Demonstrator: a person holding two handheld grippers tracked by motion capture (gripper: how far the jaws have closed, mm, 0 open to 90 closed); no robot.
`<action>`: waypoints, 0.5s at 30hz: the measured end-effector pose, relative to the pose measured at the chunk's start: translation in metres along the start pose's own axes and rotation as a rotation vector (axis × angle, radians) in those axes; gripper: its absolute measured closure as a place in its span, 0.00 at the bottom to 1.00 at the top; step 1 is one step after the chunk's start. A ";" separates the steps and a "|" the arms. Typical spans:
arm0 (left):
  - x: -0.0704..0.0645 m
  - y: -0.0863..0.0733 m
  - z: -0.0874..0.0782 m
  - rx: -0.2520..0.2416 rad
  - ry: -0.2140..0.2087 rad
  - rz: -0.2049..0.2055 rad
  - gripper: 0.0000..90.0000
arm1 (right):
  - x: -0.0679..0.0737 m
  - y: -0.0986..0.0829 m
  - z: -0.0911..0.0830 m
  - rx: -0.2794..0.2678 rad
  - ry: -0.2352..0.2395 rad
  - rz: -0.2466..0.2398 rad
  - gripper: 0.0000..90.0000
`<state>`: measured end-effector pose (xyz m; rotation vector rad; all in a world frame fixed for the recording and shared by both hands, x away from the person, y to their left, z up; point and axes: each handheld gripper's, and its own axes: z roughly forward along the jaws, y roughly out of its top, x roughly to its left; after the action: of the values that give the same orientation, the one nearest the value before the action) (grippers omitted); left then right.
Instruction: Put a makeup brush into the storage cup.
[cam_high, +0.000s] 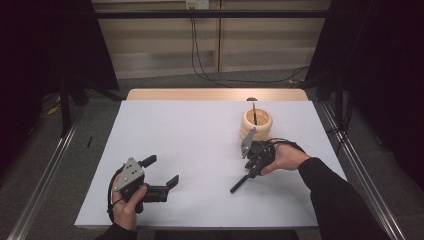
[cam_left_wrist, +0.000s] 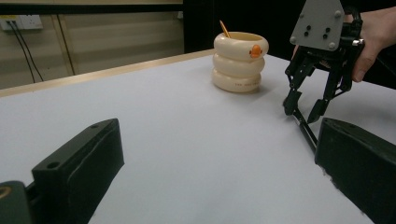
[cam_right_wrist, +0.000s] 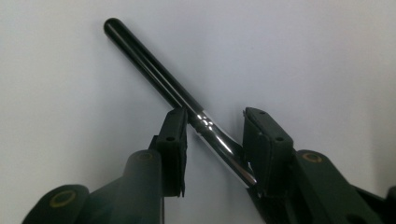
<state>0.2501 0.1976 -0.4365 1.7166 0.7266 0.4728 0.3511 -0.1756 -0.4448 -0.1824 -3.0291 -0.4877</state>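
Left gripper (cam_high: 161, 174), near-left on the white table (cam_high: 190, 130): jaws spread wide, nothing between them, resting low over the surface. Right gripper (cam_high: 251, 171), right of centre, points down over a black glossy rod (cam_right_wrist: 154, 77) lying flat on the table; its jaws straddle the rod, apart, not yet pinching it. Just beyond, far-right, a cream ringed holder (cam_high: 255, 123) stands upright with a thin stick (cam_high: 254, 111) in it.

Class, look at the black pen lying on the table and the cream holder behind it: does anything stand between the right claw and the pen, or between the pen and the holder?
Nothing visible does. The right claw already straddles the black pen, jaws open. The table between pen and cream holder is bare.
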 end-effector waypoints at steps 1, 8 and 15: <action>0.000 0.000 0.000 0.000 0.000 0.000 0.01 | 0.001 0.001 0.001 -0.004 0.007 0.000 0.67; 0.001 0.000 0.000 -0.004 -0.002 0.001 0.01 | 0.002 0.001 0.001 -0.007 0.009 -0.032 0.69; 0.000 0.000 0.001 0.001 -0.004 0.001 0.01 | 0.005 0.000 0.002 0.007 0.013 -0.041 0.70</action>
<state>0.2504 0.1973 -0.4368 1.7187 0.7234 0.4700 0.3465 -0.1740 -0.4463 -0.1171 -3.0272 -0.4798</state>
